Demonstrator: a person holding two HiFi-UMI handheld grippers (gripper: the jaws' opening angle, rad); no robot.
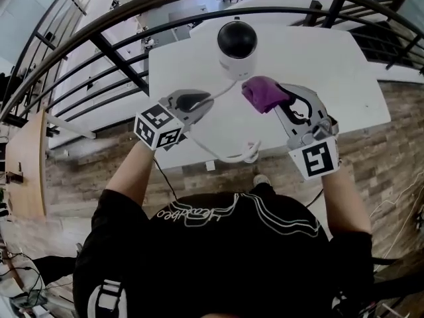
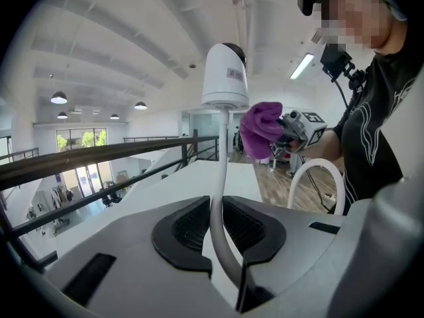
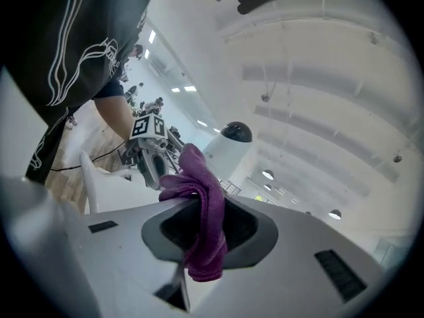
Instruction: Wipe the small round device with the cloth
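White counter [image 1: 331, 65] beside a black railing [image 1: 99, 45] fills the head view, with the small dome camera [image 1: 236, 45] at 12 o'clock and its white cable [image 1: 225, 152] trailing toward 6. In the left gripper view, the left gripper [image 2: 222, 227] is clamped narrowly on that cable. In the right gripper view, the right gripper [image 3: 209, 227] pinches the purple cloth [image 3: 205, 211], with the camera near, at the cloth's 1 o'clock.

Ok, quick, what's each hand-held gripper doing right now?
Left hand-held gripper: closed on the white cable.
Right hand-held gripper: closed on the purple cloth.
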